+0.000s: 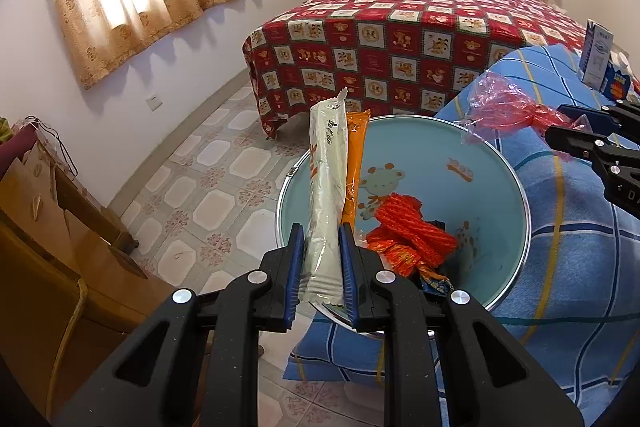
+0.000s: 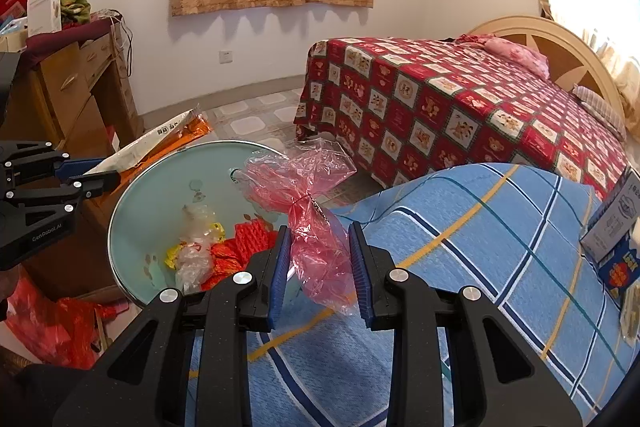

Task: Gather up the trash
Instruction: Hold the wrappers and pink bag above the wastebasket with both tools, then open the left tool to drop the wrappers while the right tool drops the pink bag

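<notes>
Over a pale-blue basin (image 1: 472, 147) holding red wrappers (image 1: 412, 235), the left gripper (image 1: 322, 267) pinches a white snack packet (image 1: 326, 195) and an orange one (image 1: 354, 163), while the right gripper (image 2: 320, 263) clamps a crumpled pink plastic bag (image 2: 304, 187) above the basin's rim, beside a blue plaid cloth (image 2: 500, 247).

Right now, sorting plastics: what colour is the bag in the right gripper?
Translucent pink-red bag, clearest in the right wrist view.

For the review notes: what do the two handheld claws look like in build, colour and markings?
Both claws match. The left claw and right claw have matte black, lightly speckled plastic bodies with angular linkage arms, triangular cut-outs and round silver pivot pins. Each finger carries a blue ribbed pad. Seen from the right wrist view, the left claw's side bears small white lettering, "GenRobot.AI". No cables, hands or sleeves are visible.
</notes>
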Motion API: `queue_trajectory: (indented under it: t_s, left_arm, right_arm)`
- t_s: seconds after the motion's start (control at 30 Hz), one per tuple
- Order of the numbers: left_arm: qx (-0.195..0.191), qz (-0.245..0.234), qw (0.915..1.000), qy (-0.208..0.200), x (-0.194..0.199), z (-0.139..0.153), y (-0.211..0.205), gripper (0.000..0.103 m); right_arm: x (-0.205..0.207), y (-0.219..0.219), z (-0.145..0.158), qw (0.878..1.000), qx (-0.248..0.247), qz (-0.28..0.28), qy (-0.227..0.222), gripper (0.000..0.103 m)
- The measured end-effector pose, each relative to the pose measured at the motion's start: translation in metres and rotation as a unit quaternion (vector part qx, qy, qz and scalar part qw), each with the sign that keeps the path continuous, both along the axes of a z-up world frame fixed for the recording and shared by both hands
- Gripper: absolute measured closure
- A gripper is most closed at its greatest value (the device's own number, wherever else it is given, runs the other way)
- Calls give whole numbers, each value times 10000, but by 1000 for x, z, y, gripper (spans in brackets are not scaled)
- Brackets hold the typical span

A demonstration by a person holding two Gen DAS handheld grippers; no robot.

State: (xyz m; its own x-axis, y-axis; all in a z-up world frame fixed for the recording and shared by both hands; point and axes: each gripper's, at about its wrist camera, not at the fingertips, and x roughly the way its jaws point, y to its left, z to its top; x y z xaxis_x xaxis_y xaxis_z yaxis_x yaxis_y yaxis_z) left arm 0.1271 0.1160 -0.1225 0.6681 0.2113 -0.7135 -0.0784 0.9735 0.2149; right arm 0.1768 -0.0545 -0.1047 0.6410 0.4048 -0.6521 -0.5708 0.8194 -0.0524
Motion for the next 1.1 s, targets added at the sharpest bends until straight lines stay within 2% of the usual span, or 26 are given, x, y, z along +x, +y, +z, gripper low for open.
queue_trajectory:
  t_s: [0.83,0.9,0.93,0.97,1.0,1.03,1.1]
  left_arm:
    - [-66,105,9999,-108,-2,6,8,84]
    - [-84,88,9998,-130,-4,8,6,78]
    - [-100,76,9998,-148,-5,9,5,77]
    - [-105,59,9998,-165,-6,10,4,76]
    - [-81,20,9997,-208,-7,11,2,73]
    - [-56,12,9997,-243,-8,12,0,68]
    - [-10,16,9994,-351,-12,16,-3,44]
  right_arm:
    - [-3,15,8,9996,-65,267,-104,73]
    - [-5,15,12,9994,34,304,-162,72]
    - [-5,15,12,9993,67,312,-173,65]
    - [-5,14,13,9993,111,304,-184,53]
    - [-6,13,14,9993,162,295,-185,46]
    - [-5,13,15,9992,184,296,-186,44]
    - [-7,10,19,9992,237,233,-215,38]
